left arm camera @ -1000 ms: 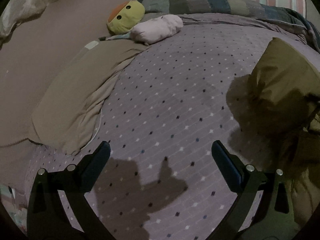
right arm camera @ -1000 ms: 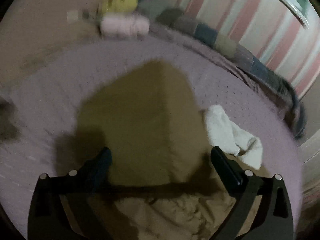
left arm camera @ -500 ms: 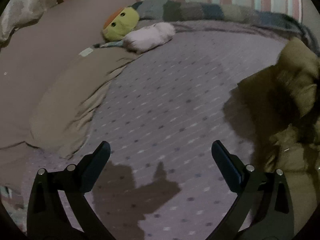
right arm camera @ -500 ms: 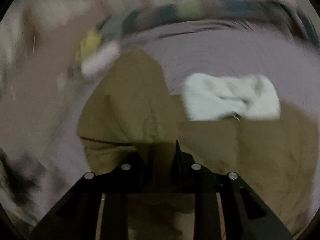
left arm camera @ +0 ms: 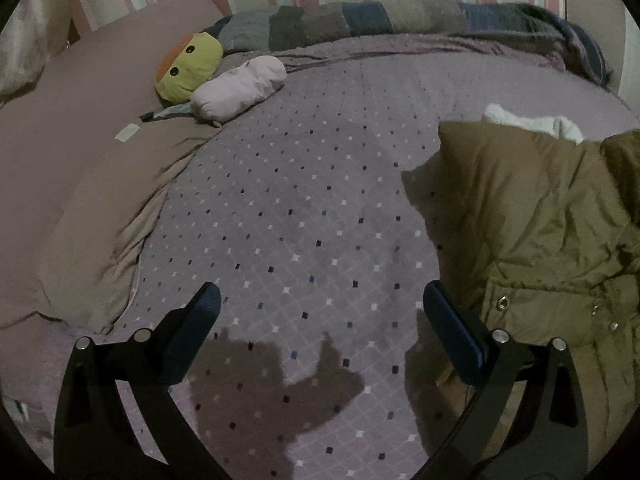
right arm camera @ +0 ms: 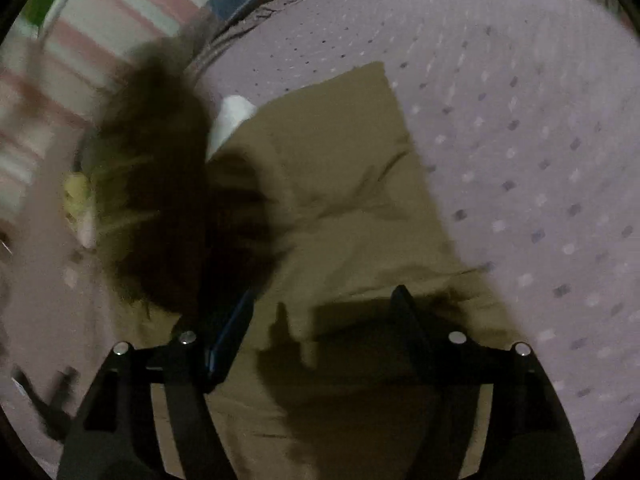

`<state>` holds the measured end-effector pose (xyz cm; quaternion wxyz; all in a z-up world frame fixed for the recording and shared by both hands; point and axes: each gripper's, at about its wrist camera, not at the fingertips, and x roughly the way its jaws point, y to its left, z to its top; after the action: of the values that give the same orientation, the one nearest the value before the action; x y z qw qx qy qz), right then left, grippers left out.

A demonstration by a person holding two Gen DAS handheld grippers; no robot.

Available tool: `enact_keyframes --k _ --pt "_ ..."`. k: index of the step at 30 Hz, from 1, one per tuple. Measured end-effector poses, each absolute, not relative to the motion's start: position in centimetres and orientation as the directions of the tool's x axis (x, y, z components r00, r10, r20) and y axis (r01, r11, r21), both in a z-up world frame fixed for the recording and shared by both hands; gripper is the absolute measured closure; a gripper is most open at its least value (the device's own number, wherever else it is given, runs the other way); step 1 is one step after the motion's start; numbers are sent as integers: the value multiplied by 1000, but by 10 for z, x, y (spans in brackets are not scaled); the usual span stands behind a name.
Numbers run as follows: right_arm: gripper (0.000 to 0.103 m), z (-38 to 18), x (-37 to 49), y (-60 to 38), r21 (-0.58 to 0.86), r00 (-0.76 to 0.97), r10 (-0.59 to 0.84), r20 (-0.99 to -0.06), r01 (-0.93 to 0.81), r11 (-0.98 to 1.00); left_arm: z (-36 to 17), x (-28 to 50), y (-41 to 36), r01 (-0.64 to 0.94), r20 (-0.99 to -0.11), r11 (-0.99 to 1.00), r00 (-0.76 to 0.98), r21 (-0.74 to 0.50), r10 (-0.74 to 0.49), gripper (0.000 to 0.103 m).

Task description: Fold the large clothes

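The olive jacket [left arm camera: 540,216] lies on the bed [left arm camera: 304,208], at the right side of the left wrist view, with one part laid over the body, so the folding looks only started. The left claw [left arm camera: 320,320] hangs wide open and empty over bare cover. The right claw [right arm camera: 324,320] points down over the jacket; its jaws are opening, gripping nothing.

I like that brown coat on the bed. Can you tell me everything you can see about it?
The coat is olive-brown and puffy, with a smooth, slightly shiny quilted shell. Metal snaps run along a seam. It lies crumpled on the dotted purple bedspread, partly folded over itself, with something white and fluffy peeking out behind it. A dark furry part shows blurred in the right view. Neither gripper is pinching it.
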<state>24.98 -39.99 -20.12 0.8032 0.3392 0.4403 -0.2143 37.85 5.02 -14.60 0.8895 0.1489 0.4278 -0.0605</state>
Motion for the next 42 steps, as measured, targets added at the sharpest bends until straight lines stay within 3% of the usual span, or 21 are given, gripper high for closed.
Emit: enact_keyframes --k 9,15,25,28,30,32,33,37,42 --pt "25 -162 275 -367 144 509 -170 -844 520 842 -140 385 48 203 -792 965 611 167 9 3" --pt "23 -164 294 -390 81 479 -232 -847 547 833 -139 386 32 223 -798 964 602 143 -21 3" --pt "23 -215 306 -464 275 541 -128 -831 601 750 -130 375 -11 300 -785 935 618 188 -40 3" --pt "24 -233 325 -463 262 508 -111 -854 604 752 -131 380 -35 334 -780 921 623 201 -56 3" --pt "29 -243 332 -460 251 486 -104 -868 608 753 -138 389 -54 344 -784 913 620 221 -44 3" --pt "52 -244 339 -456 258 501 -101 -860 595 761 -148 403 -75 346 -805 912 593 220 -31 3" --pt "55 -242 344 -453 231 493 -120 -862 593 772 -151 406 -81 339 -809 915 588 218 -25 3" --pt "89 -228 356 -441 98 492 -226 -841 549 830 -153 418 -96 299 -826 941 563 161 -38 3" --pt "92 -209 329 -460 46 483 -324 -814 608 792 -160 423 -114 308 -828 943 556 126 -71 3"
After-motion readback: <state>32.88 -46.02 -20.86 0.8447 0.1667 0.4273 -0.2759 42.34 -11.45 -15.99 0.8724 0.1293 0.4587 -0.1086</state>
